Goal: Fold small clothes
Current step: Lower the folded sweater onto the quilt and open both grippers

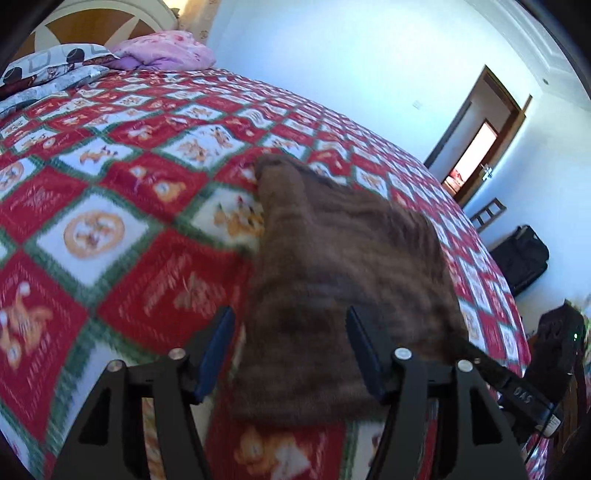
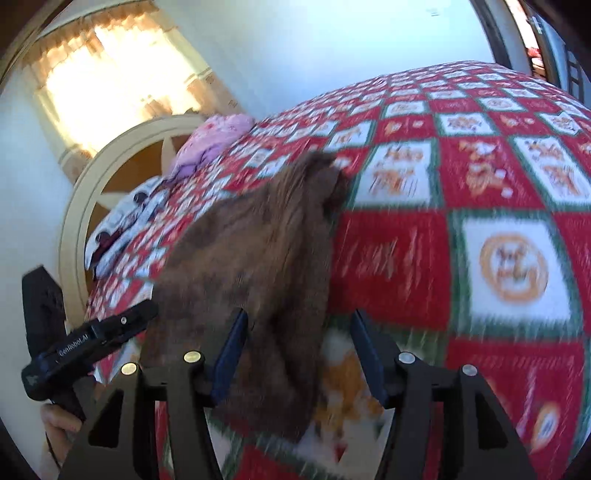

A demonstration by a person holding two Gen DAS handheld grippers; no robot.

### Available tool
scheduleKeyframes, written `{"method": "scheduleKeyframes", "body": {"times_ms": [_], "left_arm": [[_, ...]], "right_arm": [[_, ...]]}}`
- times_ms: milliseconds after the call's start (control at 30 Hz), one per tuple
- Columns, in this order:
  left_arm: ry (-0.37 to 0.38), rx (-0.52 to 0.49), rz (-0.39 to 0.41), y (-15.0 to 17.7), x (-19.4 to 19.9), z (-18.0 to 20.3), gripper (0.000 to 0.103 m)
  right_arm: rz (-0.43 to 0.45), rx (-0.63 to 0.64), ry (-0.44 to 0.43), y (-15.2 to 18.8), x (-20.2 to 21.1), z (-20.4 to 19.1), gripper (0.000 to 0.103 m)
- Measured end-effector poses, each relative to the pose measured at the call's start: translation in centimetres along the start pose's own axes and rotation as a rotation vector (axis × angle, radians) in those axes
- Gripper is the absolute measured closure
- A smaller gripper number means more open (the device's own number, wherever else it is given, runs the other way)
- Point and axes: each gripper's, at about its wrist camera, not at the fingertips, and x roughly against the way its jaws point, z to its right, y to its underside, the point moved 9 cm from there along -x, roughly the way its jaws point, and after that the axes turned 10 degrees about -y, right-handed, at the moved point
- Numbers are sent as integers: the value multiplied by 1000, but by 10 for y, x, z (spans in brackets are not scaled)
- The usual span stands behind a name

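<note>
A small brown fuzzy garment point(image 1: 351, 251) lies folded on the red, white and green patterned bedspread point(image 1: 129, 240). My left gripper point(image 1: 290, 325) stands open over the garment's near edge, with the cloth between its fingers and the pads not pressing it. In the right wrist view the same garment point(image 2: 251, 251) reaches between the fingers of my right gripper point(image 2: 299, 328), which is also open and grips nothing. The left gripper point(image 2: 92, 339) shows at the garment's left side there, held by a hand point(image 2: 55, 417). Both views are blurred.
Pillows point(image 1: 166, 51) and a round headboard point(image 1: 92, 26) are at the head of the bed. Beyond the bed's far side stand a wooden door point(image 1: 476, 147), a chair point(image 1: 487, 210) and a black bag point(image 1: 524, 254). A curtained window point(image 2: 110, 74) glows on the wall.
</note>
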Motion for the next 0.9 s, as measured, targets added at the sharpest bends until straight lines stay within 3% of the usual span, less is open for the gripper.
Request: {"method": "scheduleKeyframes", "body": {"times_ms": [100, 167, 300, 400, 467, 500, 567, 733, 900], "left_arm": [[-41, -18, -39, 8, -13, 3, 38], [-83, -46, -12, 9, -14, 7, 38], [-156, -107, 7, 13, -16, 12, 38], [-181, -119, 19, 14, -17, 12, 40], [-183, -116, 17, 14, -17, 12, 49], [-186, -127, 16, 14, -16, 13, 61], [-220, -176, 30, 12, -10, 16, 82], [-257, -186, 13, 15, 1, 18, 85], [-304, -229, 41, 27, -1, 18, 85]], "right_arm": [[-4, 42, 33, 7, -1, -7, 44], [-27, 61, 61, 10, -5, -8, 45], [-53, 131, 133, 19, -7, -14, 54], [-60, 141, 147, 19, -7, -14, 70], [-60, 142, 155, 19, -7, -16, 77], [-63, 139, 154, 18, -7, -17, 87], [-66, 111, 127, 17, -4, -22, 89], [-42, 78, 79, 14, 9, -33, 89], [-74, 102, 133, 30, 8, -21, 90]]}}
